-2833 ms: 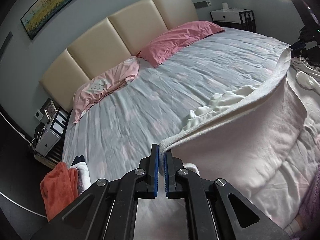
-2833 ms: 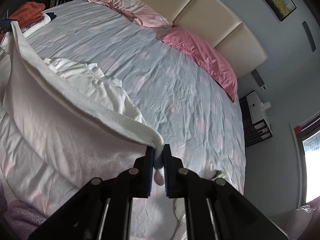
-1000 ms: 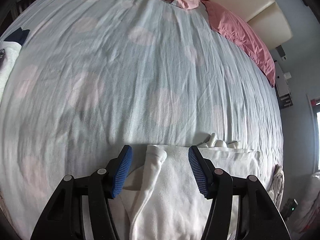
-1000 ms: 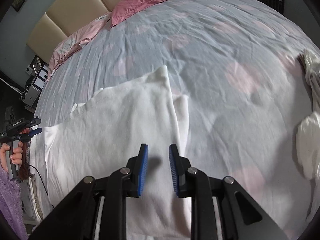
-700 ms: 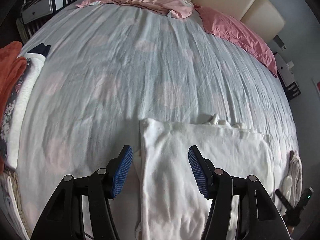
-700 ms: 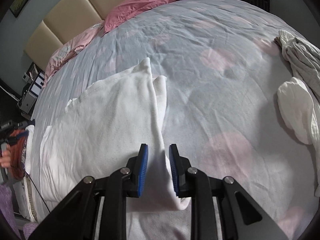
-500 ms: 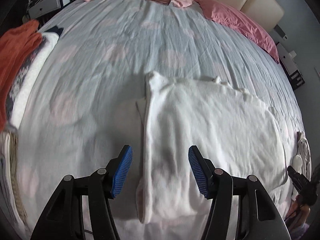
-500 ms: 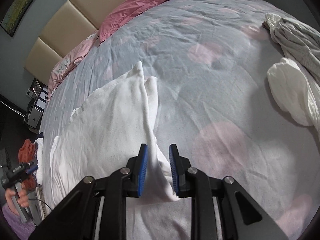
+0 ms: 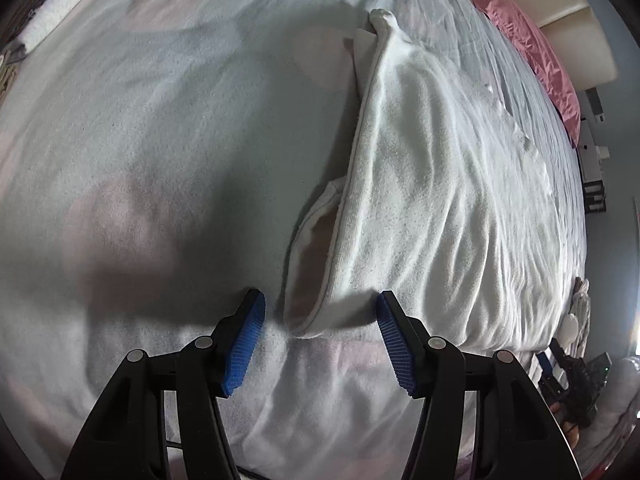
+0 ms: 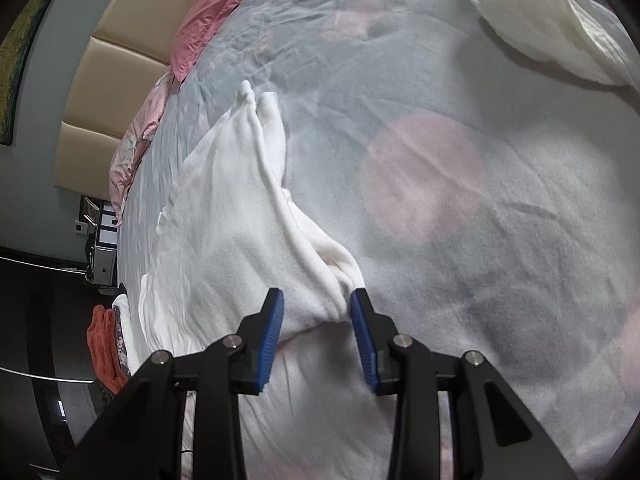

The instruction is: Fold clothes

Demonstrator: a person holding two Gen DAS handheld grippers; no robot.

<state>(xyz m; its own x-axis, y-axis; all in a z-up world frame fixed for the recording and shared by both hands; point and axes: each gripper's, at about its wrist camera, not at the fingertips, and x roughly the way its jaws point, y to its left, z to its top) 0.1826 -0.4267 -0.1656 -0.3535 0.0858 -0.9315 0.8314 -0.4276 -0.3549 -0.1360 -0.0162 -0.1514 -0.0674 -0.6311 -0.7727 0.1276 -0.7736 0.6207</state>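
Left claw [image 9: 318, 306] half-open, jaws closing lately, pads clear of the towel [image 9: 440, 200], whose corner lies between them. Right claw [image 10: 317, 304], jaws just widened, straddles the towel's [image 10: 240, 240] bunched corner; bedsheet [image 10: 500, 200] spreads beyond.

No readable text, label, brand, number or sign in either view. Pale pink pillow [image 10: 132, 148] far left in right-wrist view carries faint grey marks, too small and blurred to read.
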